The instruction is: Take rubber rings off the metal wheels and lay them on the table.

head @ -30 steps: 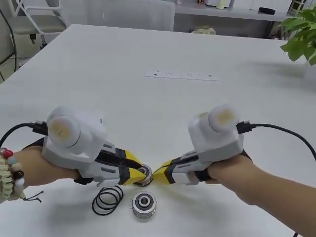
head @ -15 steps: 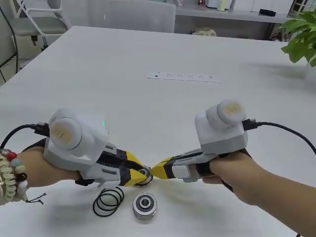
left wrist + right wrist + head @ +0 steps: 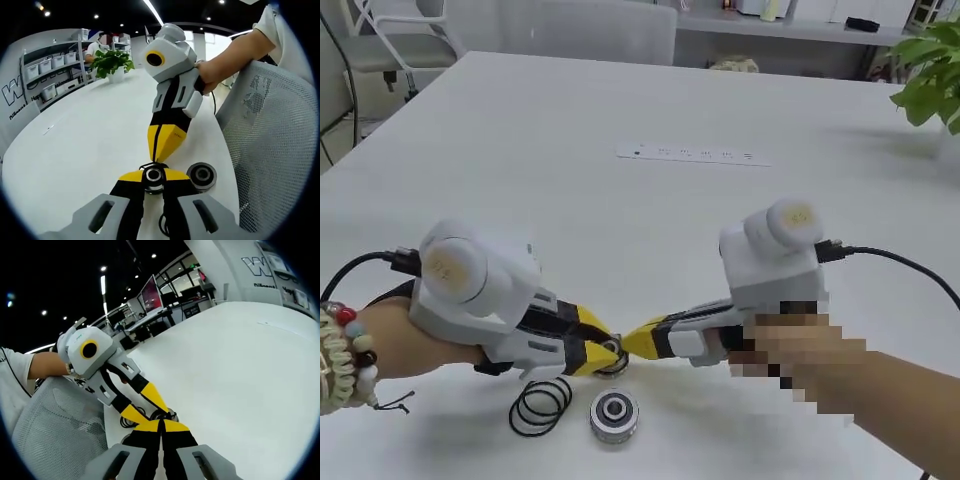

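L gripper point(image 3: 603, 355): jaws part-open, clamped on either side of a small metal wheel point(image 3: 612, 352), held just above the table point(image 3: 620, 220) at the near edge, centre. In the left gripper view the wheel sits square between the two yellow tips, hub facing the cam.

R gripper point(image 3: 628, 345): jaws pressed tight, no gap seen in the right gripper view. Tips are at the held wheel's top edge, pinching a thin black rubber ring point(image 3: 150, 164) that loops up off the wheel.

The grippers meet tip to tip, L coming in from the left, R from the right, both angled slightly down. L hand point(image 3: 400, 345) grips low w/ a bead bracelet point(image 3: 340, 355) at the wrist. R forearm point(image 3: 880, 400) enters from the near right.

Loose rubber rings point(image 3: 540, 403) lie flat on the table near-left of the held wheel. A 2nd wheel point(image 3: 613, 414) lies just right of them, apart from both grippers.

Far side: power strip point(image 3: 692, 154) mid-table, plant point(image 3: 930, 65) far right.
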